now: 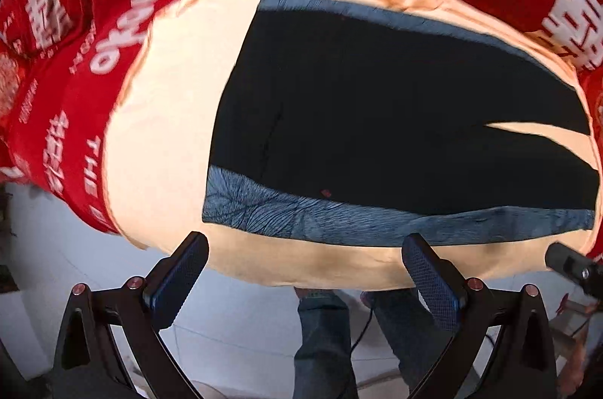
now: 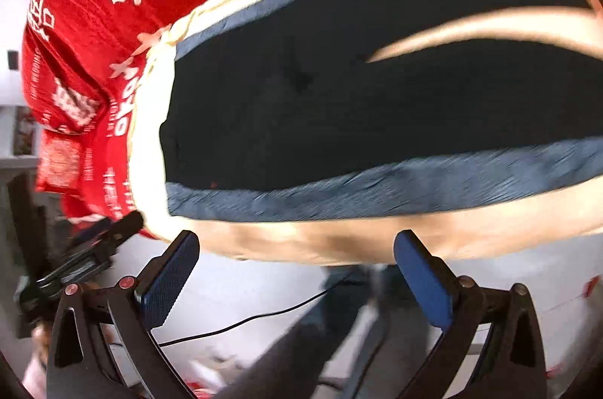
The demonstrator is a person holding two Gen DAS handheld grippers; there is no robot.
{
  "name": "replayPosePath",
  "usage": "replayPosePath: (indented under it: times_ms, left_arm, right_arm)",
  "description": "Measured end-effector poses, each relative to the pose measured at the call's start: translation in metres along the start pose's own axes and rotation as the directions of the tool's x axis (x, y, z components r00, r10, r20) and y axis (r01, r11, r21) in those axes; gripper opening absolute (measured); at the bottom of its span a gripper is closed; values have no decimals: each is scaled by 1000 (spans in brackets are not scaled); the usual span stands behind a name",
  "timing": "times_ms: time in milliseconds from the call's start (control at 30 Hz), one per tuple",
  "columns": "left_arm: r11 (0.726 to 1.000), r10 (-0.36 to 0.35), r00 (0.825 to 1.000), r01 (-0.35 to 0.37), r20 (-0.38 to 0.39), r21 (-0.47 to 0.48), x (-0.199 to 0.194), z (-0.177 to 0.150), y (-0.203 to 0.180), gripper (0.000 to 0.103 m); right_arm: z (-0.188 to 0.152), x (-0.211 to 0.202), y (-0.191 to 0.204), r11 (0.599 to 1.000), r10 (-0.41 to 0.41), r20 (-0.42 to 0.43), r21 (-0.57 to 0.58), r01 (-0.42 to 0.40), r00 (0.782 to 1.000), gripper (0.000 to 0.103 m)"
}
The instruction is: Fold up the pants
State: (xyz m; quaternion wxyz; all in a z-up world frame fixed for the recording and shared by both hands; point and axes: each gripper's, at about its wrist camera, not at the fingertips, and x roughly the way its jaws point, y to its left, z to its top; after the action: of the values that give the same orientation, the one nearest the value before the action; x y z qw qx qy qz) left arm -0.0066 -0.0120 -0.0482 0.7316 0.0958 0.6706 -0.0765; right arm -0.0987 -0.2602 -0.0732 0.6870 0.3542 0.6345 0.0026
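Pants [image 1: 377, 120], dark navy with blue bands along their near and far edges, lie spread flat on a cream cloth [image 1: 166, 142] in the left wrist view, waist end to the left and the two legs running off to the right with a thin cream gap between them. The cream cloth rests on a red cover [image 1: 94, 3] printed with white characters. The left gripper [image 1: 305, 271] hangs just off the near edge of the cloth, its blue-padded fingers [image 1: 177, 282] spread wide and holding nothing. Below it a person's legs in jeans [image 1: 320, 335] stand on a pale floor [image 1: 68, 256], and the tip of the other gripper shows at the far right edge. In the right wrist view, which is blurred, the same pants [image 2: 358, 105] fill the middle, their waist end at the left and the gap between the legs at the upper right. The right gripper [image 2: 297, 271] also sits near the cloth's near edge, spread wide and empty. A black cable [image 2: 245, 320] trails across the floor beneath it.
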Motion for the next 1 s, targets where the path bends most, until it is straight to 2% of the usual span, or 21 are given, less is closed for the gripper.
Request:
replayPosePath:
  times_ms: [100,133,167,200,233,300,433,500,600,667,800,833,900,967,1000]
  left_arm:
    - [998,-50,999,50,-16,-32,39,-8,17,103]
    - [997,-66,998,66,-17,-37,47,-11,20,103]
    - [996,-82,997,81,-15,-43,56,-13,23,103]
    - [994,-102,995,101,-13,-53,65,-15,27,103]
    - [989,-134,991,133,-11,-67,74,-18,30,103]
    - [976,-199,980,197,-10,-97,86,-22,33,103]
    - [952,-281,960,279,-3,-127,105,-29,35,103]
    - [944,-305,952,302,0,-132,110,-30,35,103]
    - [922,-358,934,355,7,-153,116,-32,38,103]
    - [910,-384,923,379,0,-170,122,-33,37,103]
    - [903,-398,917,390,-4,-182,129,-36,36,103]
    - [896,-406,914,398,-4,-195,129,-37,37,103]
    - [878,-431,903,419,1,-231,130,-41,41,103]
    - [848,-465,885,449,10,-283,133,-44,49,103]
    - [828,-486,874,466,17,-311,134,-45,52,103]
  right_arm:
    - [-11,38,-11,997,64,-6,45,-63,998,97]
    - [-15,52,-17,995,77,-5,59,-76,997,80]
    - [-18,64,-23,993,87,-7,74,-87,996,58]
    - [-21,75,-31,988,117,-11,99,-115,993,52]
    - [-24,87,-42,975,175,0,140,-173,985,50]
    - [-28,99,-55,957,229,30,176,-231,973,50]
    - [-32,116,-77,929,297,87,204,-309,951,50]
    - [-34,119,-87,890,375,132,224,-396,918,50]
    - [-34,122,-86,865,431,173,199,-460,885,50]
    - [-30,130,-80,837,482,201,184,-516,853,50]
    - [-22,144,-75,782,539,218,230,-579,814,50]
    - [-20,144,-73,758,567,212,243,-605,796,48]
    - [-18,133,-66,731,603,218,236,-641,768,37]
    - [-18,118,-60,703,640,229,212,-679,734,27]
    - [-15,110,-55,691,655,233,202,-694,719,27]
